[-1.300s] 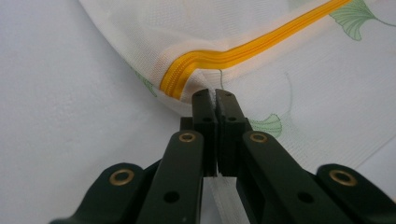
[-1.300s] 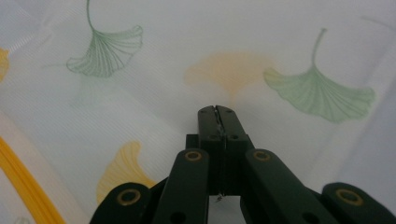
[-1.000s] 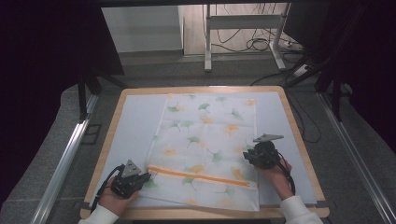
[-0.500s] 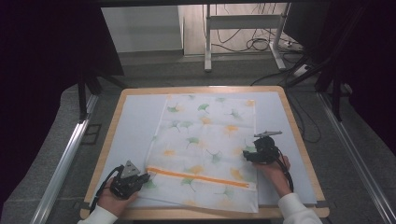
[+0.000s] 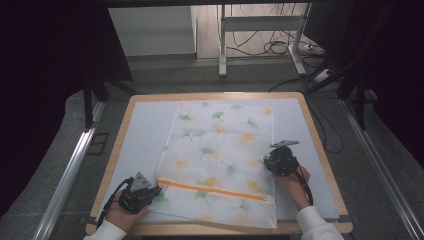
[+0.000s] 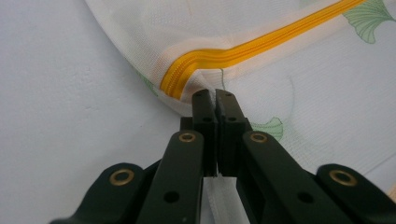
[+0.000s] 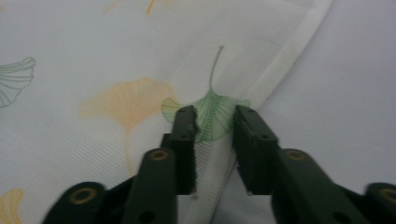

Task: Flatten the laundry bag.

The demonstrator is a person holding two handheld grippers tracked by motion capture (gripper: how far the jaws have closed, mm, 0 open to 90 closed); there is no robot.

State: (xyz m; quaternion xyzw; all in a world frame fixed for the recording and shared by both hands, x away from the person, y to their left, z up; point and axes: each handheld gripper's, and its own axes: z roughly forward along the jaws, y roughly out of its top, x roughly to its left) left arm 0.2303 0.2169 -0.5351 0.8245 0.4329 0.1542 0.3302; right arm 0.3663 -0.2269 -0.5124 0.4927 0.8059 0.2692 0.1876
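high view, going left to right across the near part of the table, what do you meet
left gripper shut on the bag's corner → orange zipper across the leaf-print mesh bag → right gripper at the bag's right edge, jaws just closing around a fold of it → bare white table cover → wooden table rim

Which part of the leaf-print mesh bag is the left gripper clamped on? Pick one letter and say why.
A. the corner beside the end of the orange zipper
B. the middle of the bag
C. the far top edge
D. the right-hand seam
A: in the left gripper view the left gripper has its jaws shut on a pinch of the mesh bag right beside the end of the orange zipper.
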